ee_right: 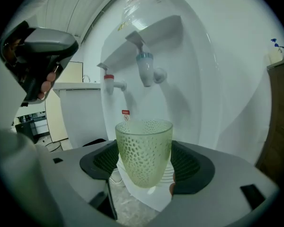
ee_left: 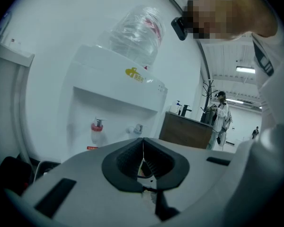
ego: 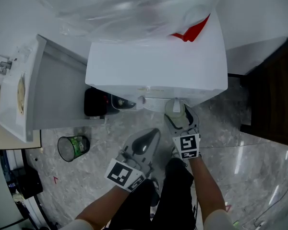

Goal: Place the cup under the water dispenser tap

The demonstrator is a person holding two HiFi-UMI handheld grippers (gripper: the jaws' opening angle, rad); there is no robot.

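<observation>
From overhead, the dispenser [ego: 153, 66] hides its taps. The right gripper [ee_right: 144, 169] clamps the cup [ee_right: 143, 155], with open air up to the blue tap [ee_right: 146, 69]. The left gripper [ee_left: 143, 156] is closed and empty.

I see a small round bin [ego: 73, 147] with green inside it, standing on the grey stone floor [ego: 240, 147]. Near it, a black box [ego: 95, 102] sits low beside a white cabinet [ego: 53, 90]. A dark brown cabinet [ego: 273, 99] is on the far right. Far off, a person [ee_left: 221, 115] in white stands.
</observation>
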